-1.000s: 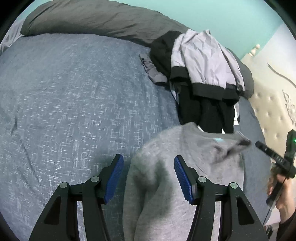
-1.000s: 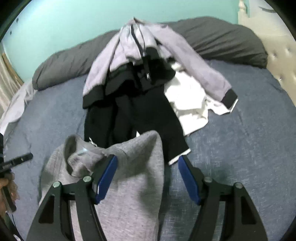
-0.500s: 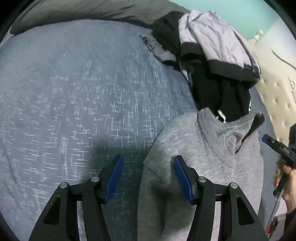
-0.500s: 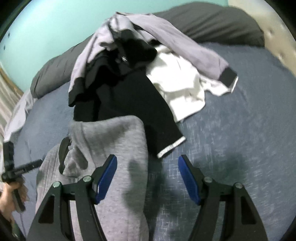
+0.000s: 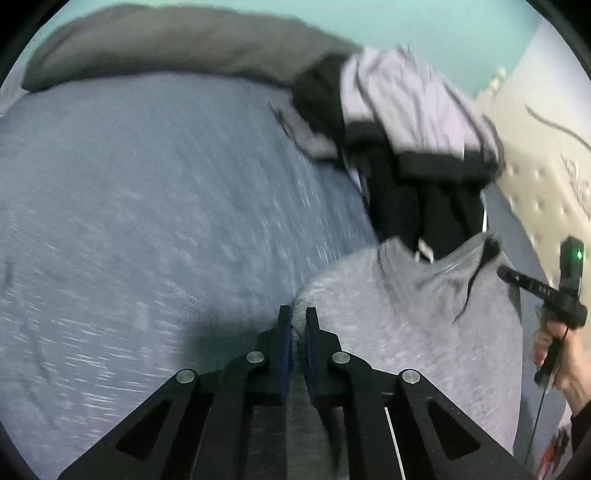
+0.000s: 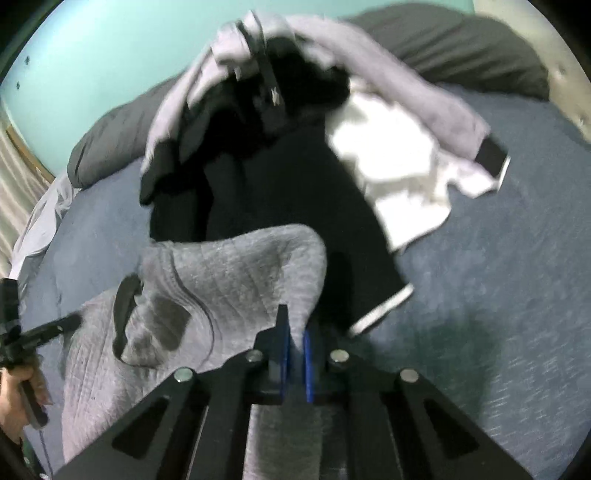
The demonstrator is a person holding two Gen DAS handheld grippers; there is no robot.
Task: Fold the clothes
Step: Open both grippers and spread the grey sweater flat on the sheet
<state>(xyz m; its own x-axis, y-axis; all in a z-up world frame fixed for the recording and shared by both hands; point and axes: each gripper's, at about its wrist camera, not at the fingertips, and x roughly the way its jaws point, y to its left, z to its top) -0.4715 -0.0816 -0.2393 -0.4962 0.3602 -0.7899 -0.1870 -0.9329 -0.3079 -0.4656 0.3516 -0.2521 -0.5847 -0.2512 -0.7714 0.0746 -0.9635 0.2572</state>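
One heather-grey knitted sweatshirt (image 5: 413, 332), lying on the blue bed (image 5: 129, 221): I am pinching its two edges, my left claw (image 5: 298, 325) and right claw (image 6: 295, 332) having just been closing on cloth, likely for lifting. One unfolded clothes heap (image 6: 288, 147) is waiting behind.

teal wall (image 5: 424, 22) behind blue bed (image 5: 147, 206), tufted cream headboard (image 5: 535, 192).

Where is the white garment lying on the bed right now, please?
In the right wrist view, the white garment lies upper right of centre on the blue bedspread, tucked under the lilac jacket's sleeve and beside the black trousers.
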